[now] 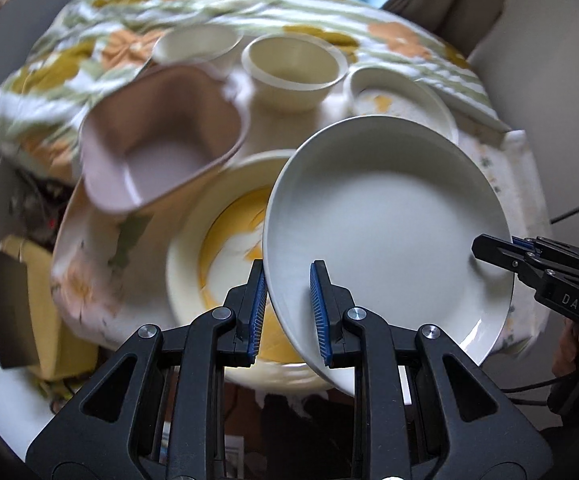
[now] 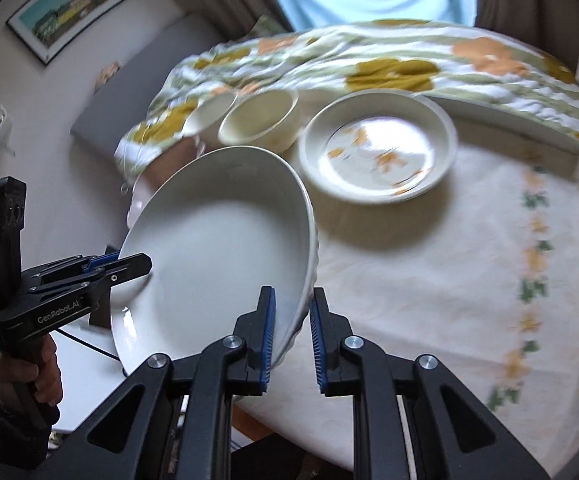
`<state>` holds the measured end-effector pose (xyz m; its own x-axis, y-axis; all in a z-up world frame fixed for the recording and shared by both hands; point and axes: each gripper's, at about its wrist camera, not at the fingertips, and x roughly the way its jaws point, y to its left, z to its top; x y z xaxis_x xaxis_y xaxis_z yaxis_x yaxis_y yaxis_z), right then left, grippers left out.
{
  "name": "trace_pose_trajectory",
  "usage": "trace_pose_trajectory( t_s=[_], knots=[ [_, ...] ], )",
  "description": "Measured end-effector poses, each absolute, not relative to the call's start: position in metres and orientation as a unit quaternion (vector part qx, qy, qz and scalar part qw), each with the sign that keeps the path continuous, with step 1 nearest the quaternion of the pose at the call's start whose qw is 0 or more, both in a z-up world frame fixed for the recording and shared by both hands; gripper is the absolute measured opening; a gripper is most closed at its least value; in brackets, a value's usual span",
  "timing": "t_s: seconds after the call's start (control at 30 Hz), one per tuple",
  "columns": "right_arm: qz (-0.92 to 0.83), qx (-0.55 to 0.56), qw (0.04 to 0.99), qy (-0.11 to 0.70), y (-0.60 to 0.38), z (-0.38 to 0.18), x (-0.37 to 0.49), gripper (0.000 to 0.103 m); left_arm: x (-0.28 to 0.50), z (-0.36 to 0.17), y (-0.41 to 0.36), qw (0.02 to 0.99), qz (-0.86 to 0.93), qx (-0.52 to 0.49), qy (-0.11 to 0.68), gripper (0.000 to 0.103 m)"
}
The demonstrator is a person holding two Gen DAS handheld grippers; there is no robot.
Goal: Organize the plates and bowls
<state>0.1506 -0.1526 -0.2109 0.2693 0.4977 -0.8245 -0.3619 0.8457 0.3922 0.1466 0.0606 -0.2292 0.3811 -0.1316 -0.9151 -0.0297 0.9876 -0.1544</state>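
A plain white plate (image 1: 389, 220) (image 2: 217, 248) hangs tilted above the table, pinched at two spots on its rim. My left gripper (image 1: 287, 276) (image 2: 137, 262) is shut on one edge, and my right gripper (image 2: 292, 300) (image 1: 485, 246) is shut on the other. Under the plate lies a cream plate with a yellow pattern (image 1: 217, 248). A pink squarish bowl (image 1: 161, 136) stands beside it. Two cream bowls (image 1: 293, 64) (image 1: 197, 42) (image 2: 259, 120) (image 2: 209, 114) and a flower-patterned deep plate (image 1: 401, 100) (image 2: 381, 148) sit further back.
A bunched floral cloth (image 1: 89, 60) (image 2: 389, 68) lies along the table's far side. The pale tablecloth (image 2: 449, 260) stretches out to the right. A person's hand (image 2: 29, 372) grips the left tool. On the wall at the left hangs a framed picture (image 2: 77, 8).
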Motion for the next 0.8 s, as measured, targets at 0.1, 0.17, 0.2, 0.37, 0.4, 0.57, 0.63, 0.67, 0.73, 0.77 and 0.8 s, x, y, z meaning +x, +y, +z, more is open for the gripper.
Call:
trace_pose_trajectory(
  t_s=[0.1, 0.17, 0.2, 0.37, 0.4, 0.57, 0.63, 0.67, 0.73, 0.77, 0.8],
  knots=[
    [0.271, 0.055, 0.788, 0.550, -0.139, -0.221, 0.152, 0.016, 0.148, -0.244, 0.072, 0.821, -0.027, -0.083, 0.564, 0.019],
    [0.267, 0.049, 0.787, 0.554, -0.132, -0.226, 0.155, 0.016, 0.154, -0.253, 0.078, 0.818, -0.029, -0.089, 0.567, 0.019],
    [0.263, 0.044, 0.787, 0.557, -0.128, -0.229, 0.157, 0.016, 0.156, -0.257, 0.081, 0.817, -0.030, -0.090, 0.568, 0.019],
    [0.249, 0.025, 0.790, 0.560, -0.112, -0.234, 0.158, 0.016, 0.166, -0.275, 0.086, 0.812, -0.029, -0.088, 0.576, 0.019],
    [0.247, 0.020, 0.790, 0.561, -0.109, -0.235, 0.159, 0.016, 0.168, -0.277, 0.086, 0.811, -0.029, -0.087, 0.578, 0.019],
    [0.237, -0.001, 0.793, 0.560, -0.101, -0.236, 0.158, 0.016, 0.171, -0.284, 0.084, 0.812, -0.026, -0.063, 0.580, 0.019],
    [0.234, -0.010, 0.796, 0.559, -0.098, -0.237, 0.158, 0.016, 0.172, -0.284, 0.084, 0.816, -0.025, -0.055, 0.575, 0.019],
    [0.233, -0.013, 0.797, 0.558, -0.097, -0.237, 0.158, 0.016, 0.172, -0.284, 0.083, 0.818, -0.022, -0.046, 0.574, 0.019],
    [0.231, -0.018, 0.798, 0.557, -0.095, -0.237, 0.158, 0.016, 0.172, -0.283, 0.079, 0.822, -0.015, -0.026, 0.569, 0.019],
    [0.229, -0.023, 0.798, 0.557, -0.094, -0.238, 0.158, 0.016, 0.172, -0.282, 0.077, 0.824, -0.013, -0.016, 0.566, 0.019],
    [0.225, -0.033, 0.800, 0.555, -0.092, -0.239, 0.157, 0.016, 0.172, -0.282, 0.073, 0.826, -0.010, -0.004, 0.564, 0.019]
  ],
)
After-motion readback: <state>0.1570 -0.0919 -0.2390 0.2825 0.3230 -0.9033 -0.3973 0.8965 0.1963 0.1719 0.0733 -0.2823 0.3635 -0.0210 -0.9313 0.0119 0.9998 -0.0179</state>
